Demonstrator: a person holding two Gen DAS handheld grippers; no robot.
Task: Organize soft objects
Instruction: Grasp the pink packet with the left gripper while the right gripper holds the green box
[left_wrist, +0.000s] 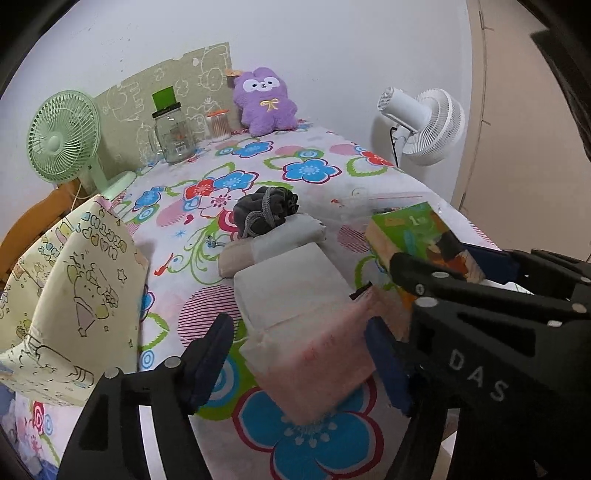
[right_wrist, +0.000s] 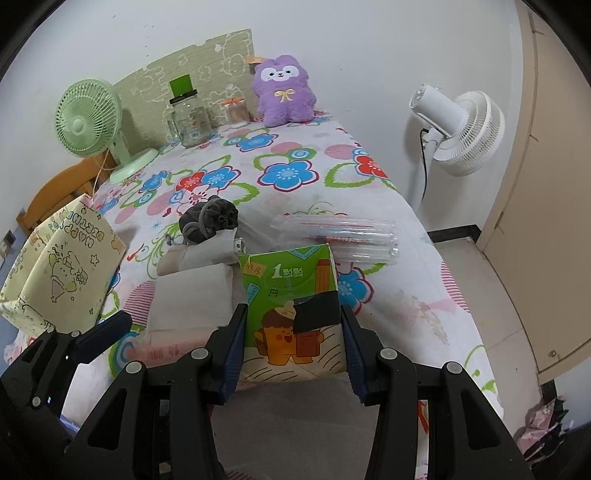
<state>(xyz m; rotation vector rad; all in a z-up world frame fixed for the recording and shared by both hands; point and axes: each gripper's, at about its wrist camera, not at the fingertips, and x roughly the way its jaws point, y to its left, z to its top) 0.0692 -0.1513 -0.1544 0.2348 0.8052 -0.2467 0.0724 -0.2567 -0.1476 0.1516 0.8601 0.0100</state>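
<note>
Left black two-finger gripper (left_wrist: 299, 354): jaws parted, angled downward. Right black two-finger gripper (right_wrist: 293, 343): jaws clamped, angled downward beside the left.

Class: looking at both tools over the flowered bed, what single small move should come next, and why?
Probably close the left tool on the pink pack: its fingers straddle the pack, the left one apart from it. The right tool already grips the green tissue pack, so it should simply hold.

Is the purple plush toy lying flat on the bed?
No, the purple plush toy sits upright at the far end of the bed, against the wall.
</note>
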